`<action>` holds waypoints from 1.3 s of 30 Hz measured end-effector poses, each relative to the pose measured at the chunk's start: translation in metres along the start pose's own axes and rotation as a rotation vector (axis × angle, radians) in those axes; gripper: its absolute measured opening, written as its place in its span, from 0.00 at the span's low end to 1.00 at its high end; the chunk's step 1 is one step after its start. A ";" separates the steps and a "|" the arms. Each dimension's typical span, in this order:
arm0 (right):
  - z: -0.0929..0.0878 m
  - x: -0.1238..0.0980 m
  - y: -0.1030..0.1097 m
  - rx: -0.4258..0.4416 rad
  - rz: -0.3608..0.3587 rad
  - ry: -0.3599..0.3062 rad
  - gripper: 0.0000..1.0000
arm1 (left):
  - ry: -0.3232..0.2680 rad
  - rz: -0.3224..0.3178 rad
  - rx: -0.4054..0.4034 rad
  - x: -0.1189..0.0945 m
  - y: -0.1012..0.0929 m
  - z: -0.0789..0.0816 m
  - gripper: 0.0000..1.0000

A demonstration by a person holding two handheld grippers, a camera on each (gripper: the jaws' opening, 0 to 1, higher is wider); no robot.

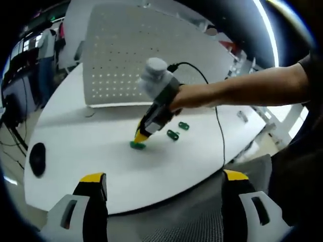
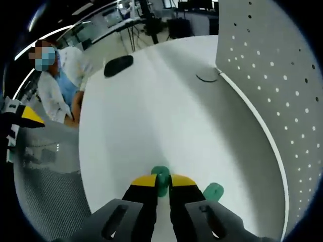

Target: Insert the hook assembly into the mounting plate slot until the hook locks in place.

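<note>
Right gripper (image 2: 163, 180) — jaws pinched on a green hook piece (image 2: 161, 177) resting mid-bench (image 1: 91, 146). Left gripper (image 1: 164, 177) spread wide, off the near edge. Perforated mounting plate (image 1: 126, 60) upright at the far edge.

Pegboard (image 2: 272, 75) rear; table (image 2: 151, 111) front open.

The left gripper (image 1: 164, 189) is held back from the work with its two yellow-tipped jaws set wide apart, nothing between them. The right gripper (image 2: 162, 182) has its jaws drawn almost together, pinching a green piece (image 2: 161, 176) right at the yellow tips. In the left gripper view the right gripper (image 1: 140, 136) slants tip-down ahead of the left one's jaws, carried by the person's hand (image 1: 177, 100) on its rear body, with a bare forearm (image 1: 242, 88) stretching away behind it to a dark sleeve (image 1: 309, 65).
</note>
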State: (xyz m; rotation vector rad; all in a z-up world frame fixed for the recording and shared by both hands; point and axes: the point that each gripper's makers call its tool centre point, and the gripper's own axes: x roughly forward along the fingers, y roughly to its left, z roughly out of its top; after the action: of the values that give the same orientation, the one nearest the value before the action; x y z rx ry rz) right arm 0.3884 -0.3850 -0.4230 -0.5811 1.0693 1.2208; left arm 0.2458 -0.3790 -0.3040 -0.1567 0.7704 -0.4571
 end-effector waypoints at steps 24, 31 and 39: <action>0.021 -0.043 -0.021 0.052 -0.087 -0.201 0.00 | -0.018 0.051 0.009 -0.007 0.030 0.023 0.96; 0.045 -0.103 -0.027 0.167 -0.102 -0.420 0.00 | -0.054 0.021 -0.030 -0.003 0.023 0.042 0.95; 0.060 -0.166 0.007 0.197 -0.094 -0.638 0.00 | -0.077 0.010 -0.044 0.003 0.015 0.065 0.85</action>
State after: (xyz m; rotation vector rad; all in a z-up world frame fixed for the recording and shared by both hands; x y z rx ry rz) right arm 0.4054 -0.4089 -0.2486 -0.0680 0.5995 1.0932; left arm 0.2984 -0.3685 -0.2637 -0.2101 0.7059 -0.4219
